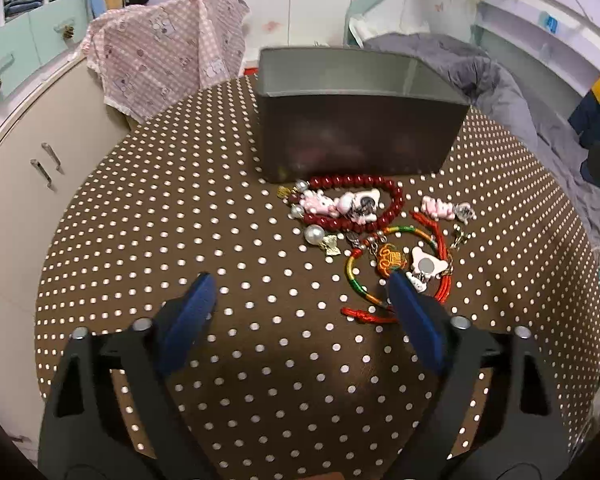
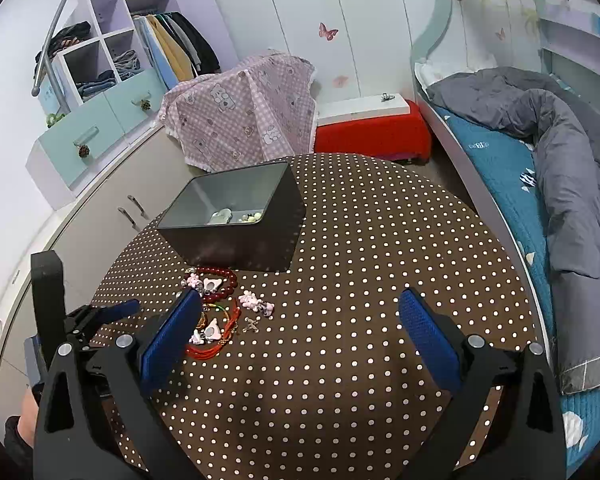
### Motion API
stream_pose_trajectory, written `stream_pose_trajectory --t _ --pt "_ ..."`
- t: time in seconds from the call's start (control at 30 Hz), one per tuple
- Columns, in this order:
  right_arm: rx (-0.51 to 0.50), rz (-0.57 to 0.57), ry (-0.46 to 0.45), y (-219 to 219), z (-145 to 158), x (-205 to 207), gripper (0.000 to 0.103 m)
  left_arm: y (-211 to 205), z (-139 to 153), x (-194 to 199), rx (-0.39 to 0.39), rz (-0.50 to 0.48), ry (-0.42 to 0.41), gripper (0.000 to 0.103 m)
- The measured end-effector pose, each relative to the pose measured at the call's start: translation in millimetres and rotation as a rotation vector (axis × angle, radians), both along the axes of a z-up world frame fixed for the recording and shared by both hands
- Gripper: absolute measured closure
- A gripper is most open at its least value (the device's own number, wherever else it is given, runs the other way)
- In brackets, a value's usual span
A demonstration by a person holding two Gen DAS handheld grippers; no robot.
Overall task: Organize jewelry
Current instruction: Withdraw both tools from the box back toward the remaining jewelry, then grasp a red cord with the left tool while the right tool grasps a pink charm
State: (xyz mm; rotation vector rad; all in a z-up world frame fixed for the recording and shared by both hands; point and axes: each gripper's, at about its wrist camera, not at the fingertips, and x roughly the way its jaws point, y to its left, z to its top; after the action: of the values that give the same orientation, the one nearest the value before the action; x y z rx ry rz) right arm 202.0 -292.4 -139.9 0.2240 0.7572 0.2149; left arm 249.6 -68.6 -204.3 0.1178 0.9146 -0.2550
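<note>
A pile of jewelry lies on the brown polka-dot table (image 1: 180, 240) in front of a dark grey box (image 1: 360, 140): a dark red bead bracelet (image 1: 394, 200) around pink cat charms (image 1: 320, 204), a pearl piece (image 1: 314, 235), a red cord bracelet (image 1: 440, 240), a multicolour cord bracelet (image 1: 358, 284) and a pink clip (image 1: 444, 208). My left gripper (image 1: 300, 288) is open and empty, its right finger just in front of the cords. My right gripper (image 2: 300, 308) is open and empty above the table, right of the pile (image 2: 220, 312). The box (image 2: 240, 220) holds a few pale pieces (image 2: 232, 216).
A pink checked cloth (image 2: 244, 116) covers something behind the table. A beige cabinet (image 2: 112, 216) stands at the left, a red stool (image 2: 372, 132) behind, and a bed with a grey duvet (image 2: 560, 168) at the right. The left gripper (image 2: 100, 316) shows in the right wrist view.
</note>
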Motion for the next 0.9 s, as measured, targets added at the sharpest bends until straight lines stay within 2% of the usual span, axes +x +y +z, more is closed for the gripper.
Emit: stream_pose_trajectory --t 0.07,0.13,0.2,0.23,0.3,0.37,0.5,0.63,0.9 --pt "-0.001 0.002 0.004 -0.4 -1.8 1.4 0.008 -4.4 -3.4 2.6 0.012 -0.004 0.000 0.029" --pt "-0.003 0.007 0.011 -0.5 -3.8 3.5 0.008 -7.6 -1.5 2.9 0.008 -0.025 -0.002 0.039" --pt "-0.002 0.015 0.021 0.5 -6.9 5.5 0.008 -12.7 0.3 2.6 0.007 -0.057 -0.004 0.062" --pt "0.000 0.020 0.024 1.1 -8.4 6.1 0.008 -15.9 1.6 1.7 0.002 -0.075 -0.005 0.069" --pt "-0.006 0.032 0.034 3.3 -11.4 7.9 0.008 -17.7 3.0 -2.1 -0.025 -0.111 0.005 0.089" --pt "-0.016 0.044 0.044 5.9 -14.7 9.7 0.008 -13.0 3.6 -3.7 -0.067 -0.122 0.020 0.096" --pt "-0.046 0.069 0.076 14.2 -25.4 15.6 0.008 -2.7 4.7 -8.8 -0.121 -0.136 0.022 0.099" --pt "-0.085 0.098 0.100 25.1 -36.7 21.2 0.008 7.3 12.0 -21.3 -0.140 -0.143 -0.008 0.099" --pt "-0.147 0.149 0.106 47.9 -47.1 35.2 0.010 17.5 21.7 -31.0 -0.132 -0.135 -0.060 0.099"
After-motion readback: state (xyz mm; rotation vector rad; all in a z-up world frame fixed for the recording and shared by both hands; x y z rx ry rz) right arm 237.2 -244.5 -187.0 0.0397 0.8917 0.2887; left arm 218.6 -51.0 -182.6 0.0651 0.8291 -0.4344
